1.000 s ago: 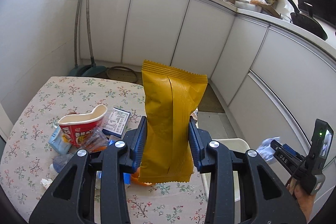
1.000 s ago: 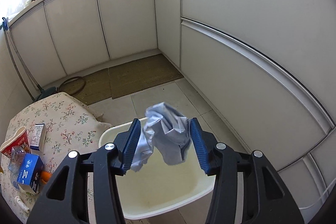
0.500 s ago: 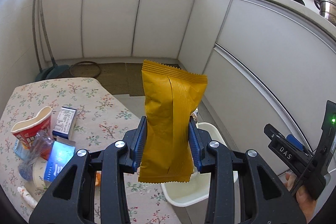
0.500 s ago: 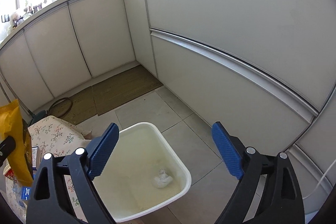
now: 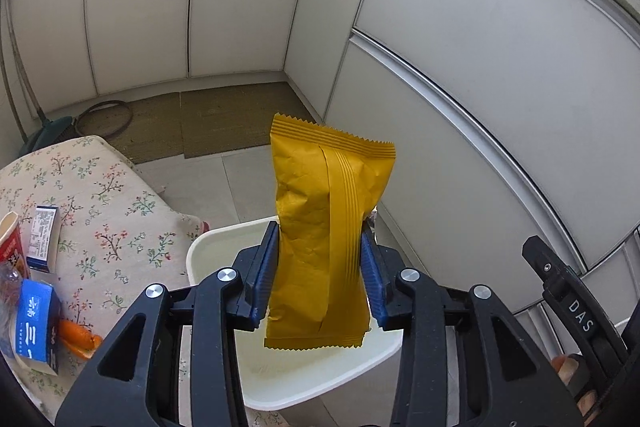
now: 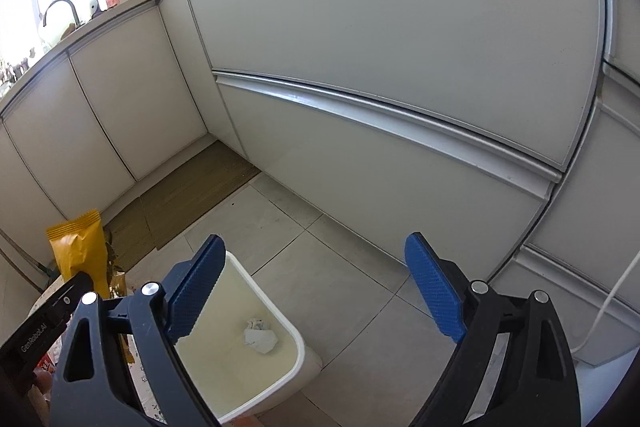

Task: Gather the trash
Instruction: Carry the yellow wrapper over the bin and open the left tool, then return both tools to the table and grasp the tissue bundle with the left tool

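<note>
My left gripper [image 5: 320, 279] is shut on a yellow snack wrapper [image 5: 326, 227] and holds it upright over the white trash bin [image 5: 200, 251]. The wrapper also shows at the left of the right wrist view [image 6: 78, 251]. My right gripper [image 6: 316, 291] is open and empty, above the bin's [image 6: 294, 343] right side. A crumpled grey wrapper [image 6: 260, 337] lies on the bin's bottom. The right gripper's body shows at the lower right of the left wrist view [image 5: 572, 307].
A table with a flowered cloth [image 5: 100, 211] stands left of the bin. On it lie a blue box [image 5: 34, 327], a small carton [image 5: 42, 239], a red cup [image 5: 10, 247] and an orange scrap [image 5: 78, 335]. White cabinets [image 6: 400, 67] stand close behind.
My left gripper has carried the yellow wrapper from above the table to over the bin. My right gripper opened and dropped the grey wrapper into the bin, then swung right.
</note>
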{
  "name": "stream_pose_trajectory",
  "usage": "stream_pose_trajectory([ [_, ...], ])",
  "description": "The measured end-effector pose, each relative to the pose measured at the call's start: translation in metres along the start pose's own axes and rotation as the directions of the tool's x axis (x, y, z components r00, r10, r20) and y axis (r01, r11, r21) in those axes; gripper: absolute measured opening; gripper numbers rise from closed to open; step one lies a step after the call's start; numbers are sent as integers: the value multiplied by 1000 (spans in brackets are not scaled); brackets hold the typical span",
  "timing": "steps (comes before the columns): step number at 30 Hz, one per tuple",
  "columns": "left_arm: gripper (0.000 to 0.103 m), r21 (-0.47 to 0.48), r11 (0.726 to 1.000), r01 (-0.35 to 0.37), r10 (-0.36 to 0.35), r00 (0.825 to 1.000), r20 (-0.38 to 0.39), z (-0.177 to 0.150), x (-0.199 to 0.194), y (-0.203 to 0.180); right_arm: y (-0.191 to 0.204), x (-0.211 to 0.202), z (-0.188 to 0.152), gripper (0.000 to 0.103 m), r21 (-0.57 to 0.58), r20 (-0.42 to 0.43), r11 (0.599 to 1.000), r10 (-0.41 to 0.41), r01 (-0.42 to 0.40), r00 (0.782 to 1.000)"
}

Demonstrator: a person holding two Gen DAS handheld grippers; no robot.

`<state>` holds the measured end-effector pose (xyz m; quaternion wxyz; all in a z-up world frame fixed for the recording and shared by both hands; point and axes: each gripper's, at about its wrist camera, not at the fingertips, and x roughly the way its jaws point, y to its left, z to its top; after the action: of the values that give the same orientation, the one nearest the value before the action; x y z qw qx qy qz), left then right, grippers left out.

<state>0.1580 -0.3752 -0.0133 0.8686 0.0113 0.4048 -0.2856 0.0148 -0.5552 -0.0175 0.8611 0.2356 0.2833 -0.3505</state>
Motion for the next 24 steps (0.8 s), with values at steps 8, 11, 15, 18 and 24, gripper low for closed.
stream_pose_trajectory([
  [8,65,-35,998,-53,51,998,-38,-6,14,8,11,2,-5,89,-37,1,999,5,-5,1000],
  [11,74,-24,994,-110,110,994,2,-10,3,10,19,-1,-8,89,-61,23,998,6,-5,1000],
  [15,90,-33,983,-183,185,981,57,-14,-19,17,30,-4,-15,92,-96,42,995,3,1,999],
  [18,90,-51,975,-217,221,972,82,-19,-33,28,42,-9,-24,92,-125,41,992,25,-19,999],
  [24,91,-90,954,-285,293,950,107,-33,-61,58,78,-27,-46,92,-218,74,975,66,-49,995],
])
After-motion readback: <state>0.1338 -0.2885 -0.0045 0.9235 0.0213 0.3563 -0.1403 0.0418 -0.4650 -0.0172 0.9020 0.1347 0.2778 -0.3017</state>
